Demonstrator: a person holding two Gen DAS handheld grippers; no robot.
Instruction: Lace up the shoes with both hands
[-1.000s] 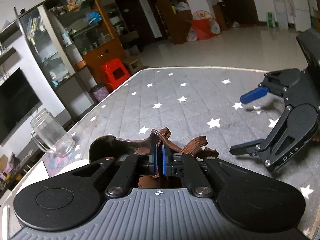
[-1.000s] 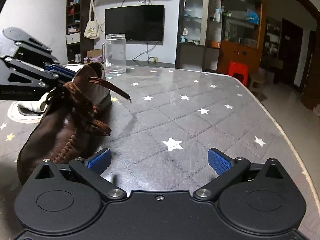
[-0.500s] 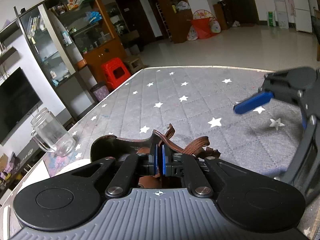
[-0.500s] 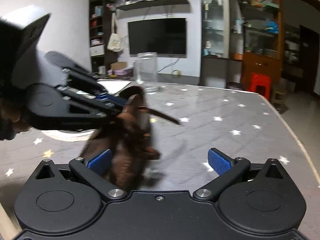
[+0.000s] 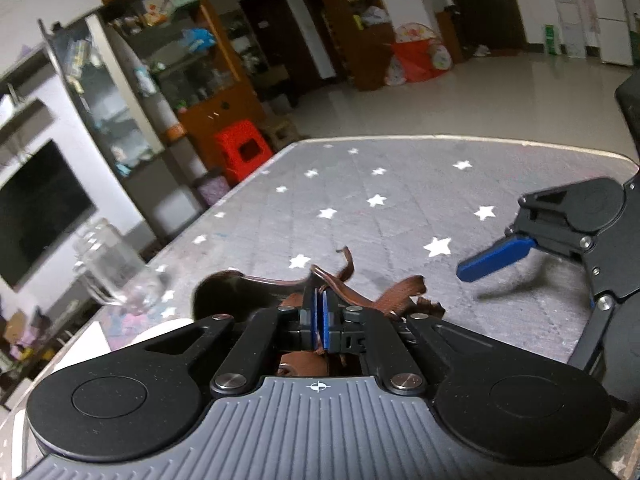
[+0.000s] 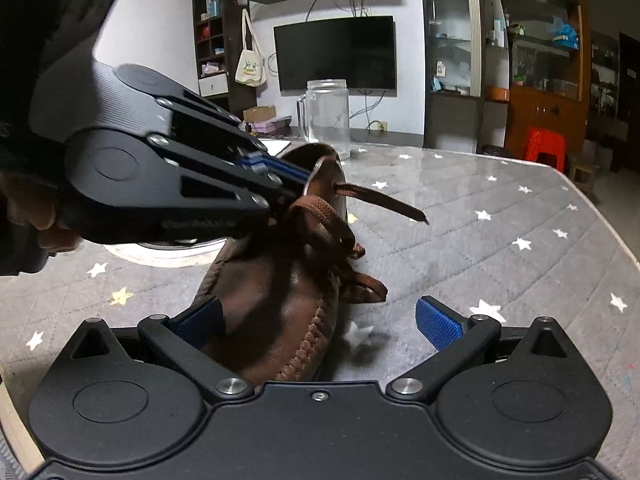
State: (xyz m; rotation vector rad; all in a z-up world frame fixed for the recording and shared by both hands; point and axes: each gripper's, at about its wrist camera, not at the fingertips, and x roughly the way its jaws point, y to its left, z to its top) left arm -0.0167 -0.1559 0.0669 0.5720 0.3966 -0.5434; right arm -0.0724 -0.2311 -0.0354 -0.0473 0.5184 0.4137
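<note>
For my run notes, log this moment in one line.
left gripper: shut on shoe's collar | right gripper: open over toe | lace end: free, sticking out | jar: behind shoe

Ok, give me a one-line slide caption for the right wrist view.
Left gripper pinches the brown leather shoe at its collar, loose lace end sticking out; right gripper open over the toe.
</note>
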